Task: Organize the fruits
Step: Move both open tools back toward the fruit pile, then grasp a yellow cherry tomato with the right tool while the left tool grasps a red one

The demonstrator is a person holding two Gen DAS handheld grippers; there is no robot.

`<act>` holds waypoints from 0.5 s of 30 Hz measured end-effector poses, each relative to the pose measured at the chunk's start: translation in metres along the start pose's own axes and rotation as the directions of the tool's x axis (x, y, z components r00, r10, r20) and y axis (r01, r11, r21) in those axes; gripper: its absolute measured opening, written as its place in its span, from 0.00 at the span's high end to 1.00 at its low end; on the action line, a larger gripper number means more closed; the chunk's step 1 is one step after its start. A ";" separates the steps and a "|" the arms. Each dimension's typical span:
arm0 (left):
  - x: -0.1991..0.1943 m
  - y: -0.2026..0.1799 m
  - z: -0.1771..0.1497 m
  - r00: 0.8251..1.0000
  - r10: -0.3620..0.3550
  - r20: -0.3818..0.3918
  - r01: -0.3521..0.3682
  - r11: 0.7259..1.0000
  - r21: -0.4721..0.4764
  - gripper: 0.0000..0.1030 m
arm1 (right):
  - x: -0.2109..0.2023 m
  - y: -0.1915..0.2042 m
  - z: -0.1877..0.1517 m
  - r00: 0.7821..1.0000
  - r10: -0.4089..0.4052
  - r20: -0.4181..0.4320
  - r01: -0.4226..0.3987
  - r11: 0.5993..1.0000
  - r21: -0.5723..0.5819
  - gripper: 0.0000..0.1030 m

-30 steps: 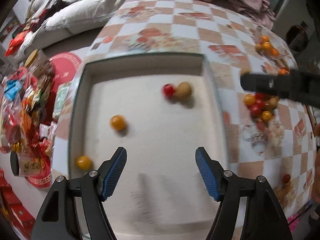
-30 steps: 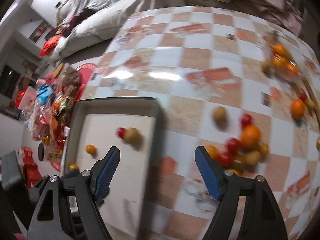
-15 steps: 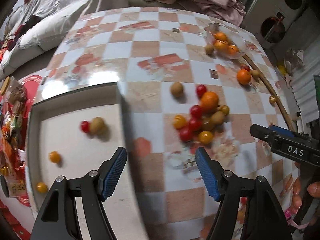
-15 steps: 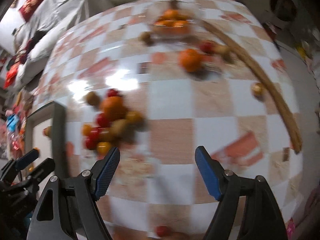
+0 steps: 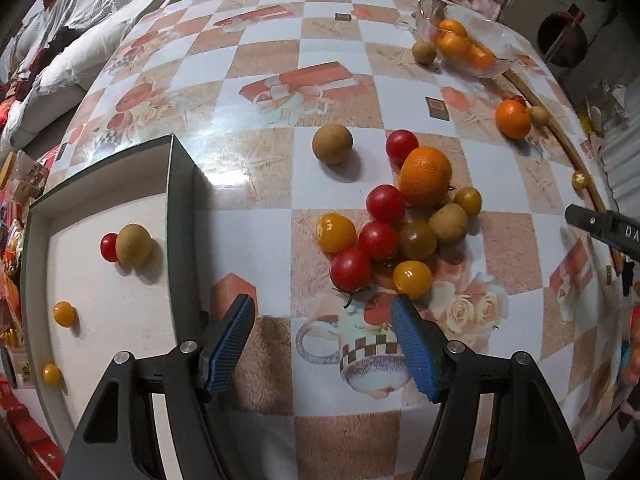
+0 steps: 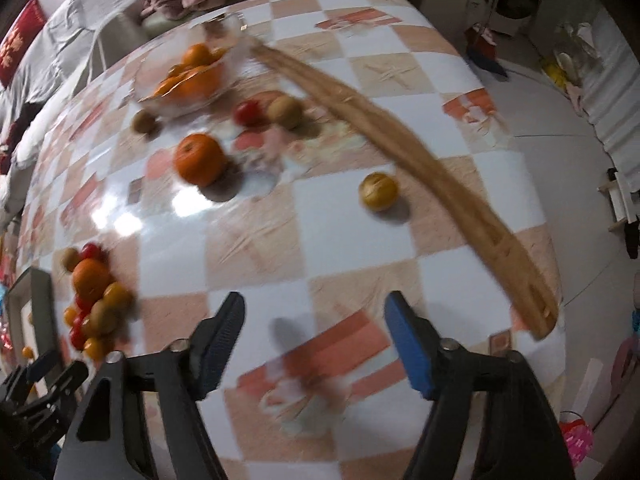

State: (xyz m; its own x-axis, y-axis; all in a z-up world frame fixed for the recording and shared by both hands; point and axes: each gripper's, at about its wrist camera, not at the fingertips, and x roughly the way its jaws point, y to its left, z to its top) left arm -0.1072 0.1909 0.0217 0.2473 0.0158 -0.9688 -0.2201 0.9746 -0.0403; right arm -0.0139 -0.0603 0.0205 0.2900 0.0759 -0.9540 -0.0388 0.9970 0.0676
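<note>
My left gripper [image 5: 322, 338] is open and empty above the checkered table, just short of a pile of fruit: red tomatoes [image 5: 351, 268], yellow tomatoes [image 5: 413, 279], brown longans [image 5: 448, 223] and an orange [image 5: 425, 176]. A grey tray [image 5: 182, 216] at the left holds a red tomato [image 5: 107, 247], a longan [image 5: 133, 245] and two yellow fruits [image 5: 64, 314]. My right gripper [image 6: 314, 336] is open and empty over bare table; a yellow fruit [image 6: 378, 191] and an orange [image 6: 199, 159] lie ahead of it.
A glass bowl of oranges [image 5: 464, 46] stands at the far right of the table. A long wooden stick [image 6: 420, 168] lies along the table's right edge. A lone longan [image 5: 332, 144] sits apart from the pile. Snack bags lie on the floor at left.
Both grippers have swung right, away from the tray. The left now faces the fruit pile; the right now faces the table's right side with the stick and the bowl.
</note>
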 end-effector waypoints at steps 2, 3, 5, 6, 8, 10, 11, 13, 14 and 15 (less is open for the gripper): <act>0.004 -0.002 0.001 1.000 0.006 -0.003 -0.006 1.000 -0.001 0.30 | 0.005 -0.005 0.006 1.000 0.001 0.001 -0.001 1.000 0.012 0.34; 0.006 -0.003 0.002 1.000 0.010 -0.005 -0.010 1.000 -0.003 0.30 | 0.007 -0.006 0.009 1.000 -0.003 0.002 0.003 1.000 0.015 0.36; 0.009 -0.003 0.002 1.000 0.013 -0.007 -0.013 1.000 -0.010 0.30 | 0.012 -0.010 0.015 1.000 -0.017 0.009 0.017 1.000 0.021 0.39; 0.011 -0.003 0.003 1.000 0.017 -0.006 -0.017 1.000 -0.014 0.30 | 0.013 -0.010 0.019 1.000 -0.022 0.023 0.021 1.000 0.020 0.39; 0.014 -0.001 0.003 1.000 0.020 -0.008 -0.020 1.000 -0.023 0.31 | 0.014 -0.012 0.025 0.999 -0.021 0.032 0.021 1.000 0.016 0.39; 0.014 -0.002 0.004 1.000 0.024 0.003 -0.024 1.000 -0.020 0.30 | 0.017 -0.013 0.033 0.999 -0.027 0.047 0.027 1.000 0.009 0.42; 0.014 -0.003 0.005 1.000 0.025 0.005 -0.025 1.000 -0.019 0.31 | 0.018 -0.013 0.037 0.998 -0.028 0.054 0.028 1.000 0.008 0.43; 0.015 -0.002 0.007 1.000 0.024 0.007 -0.024 0.999 -0.022 0.31 | 0.020 -0.011 0.043 0.997 -0.033 0.065 0.033 0.999 0.008 0.49; 0.016 -0.002 0.008 1.000 0.024 0.008 -0.024 0.999 -0.024 0.31 | 0.021 -0.011 0.046 0.997 -0.039 0.069 0.038 0.999 0.010 0.51; 0.016 -0.002 0.009 1.000 0.025 0.009 -0.025 0.999 -0.025 0.31 | 0.021 -0.011 0.048 0.996 -0.046 0.074 0.045 0.999 0.015 0.57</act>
State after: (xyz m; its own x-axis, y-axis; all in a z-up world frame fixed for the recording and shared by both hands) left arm -0.0944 0.1913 0.0088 0.2501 0.0421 -0.9673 -0.2498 0.9680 -0.0225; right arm 0.0383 -0.0690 0.0132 0.3619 0.0310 -0.9317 -0.0112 0.9995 0.0289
